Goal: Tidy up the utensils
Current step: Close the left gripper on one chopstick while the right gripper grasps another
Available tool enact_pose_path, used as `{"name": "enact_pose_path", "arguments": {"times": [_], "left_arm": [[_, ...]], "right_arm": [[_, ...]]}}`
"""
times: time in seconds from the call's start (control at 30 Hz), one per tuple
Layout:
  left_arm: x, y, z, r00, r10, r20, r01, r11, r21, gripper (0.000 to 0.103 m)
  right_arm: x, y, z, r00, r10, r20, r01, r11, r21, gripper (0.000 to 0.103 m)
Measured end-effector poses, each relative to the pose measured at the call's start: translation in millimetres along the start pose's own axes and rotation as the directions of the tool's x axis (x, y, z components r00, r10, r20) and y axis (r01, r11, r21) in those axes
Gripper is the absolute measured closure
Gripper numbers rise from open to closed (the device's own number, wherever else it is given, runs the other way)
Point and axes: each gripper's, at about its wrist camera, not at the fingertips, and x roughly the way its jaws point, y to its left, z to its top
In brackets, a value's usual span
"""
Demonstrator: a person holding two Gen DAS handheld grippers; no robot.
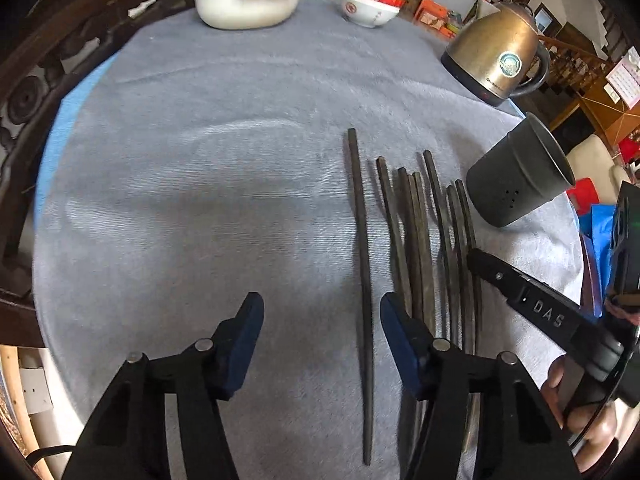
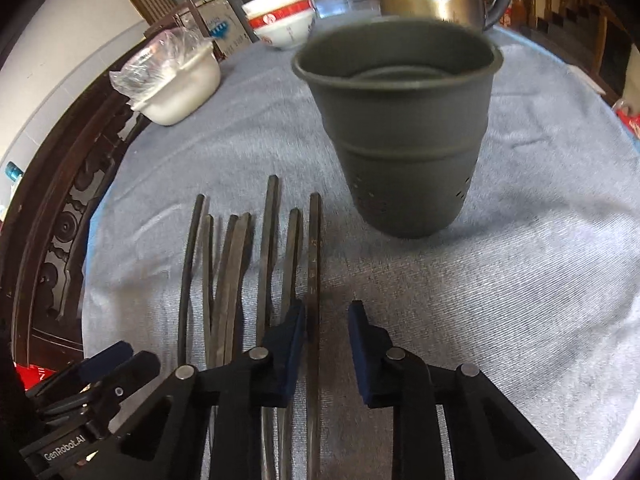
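Note:
Several dark chopsticks (image 1: 420, 240) lie side by side on the grey cloth, and one single chopstick (image 1: 362, 280) lies apart to their left. My left gripper (image 1: 322, 316) is open, and the single chopstick runs between its fingers. The dark grey holder cup (image 1: 520, 176) stands to the right of the chopsticks. In the right wrist view the cup (image 2: 404, 136) stands upright just ahead. My right gripper (image 2: 326, 320) is open around the rightmost chopstick (image 2: 314, 280) of the row (image 2: 240, 264), not closed on it. The right gripper also shows at the left wrist view's right edge (image 1: 472, 258).
A white dish (image 1: 244, 2) covered with plastic film and stacked red-and-white bowls (image 1: 372, 2) stand at the table's far side. A brass kettle (image 1: 496, 56) stands at the far right behind the cup. A carved dark wooden table rim (image 2: 48, 220) runs along the left.

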Motion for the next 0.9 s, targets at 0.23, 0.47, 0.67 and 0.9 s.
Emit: {"name": "enact_pose_path", "arguments": {"times": [0.23,0.47,0.67,0.9], "left_arm": [[13.5,-8.6,5.5,0.997,-0.059,-0.051,0.058,0.998,-0.018,0.06],[19.0,-11.4,8.3,0.998,-0.054,-0.039,0.053,0.998,-0.029,0.077],[23.7,-9.4,6.0,0.997,-0.072,-0.04,0.07,0.996,-0.048,0.096],[17.8,-1.0,-9.6,0.994,-0.101,-0.038,0.097,0.991,-0.091,0.096]], "right_arm": [[0.6,-0.2,1.6,1.0,-0.003,-0.002,0.003,1.0,0.006,0.095],[-7.8,-11.8,-9.7,0.999,0.034,0.0,-0.034,0.999,0.013,0.095],[-10.6,-17.5,-19.1,0.998,0.059,-0.002,-0.059,0.998,0.011,0.095],[-16.0,-23.7,-28.7,0.996,0.085,-0.009,-0.085,0.996,0.007,0.095]]}}
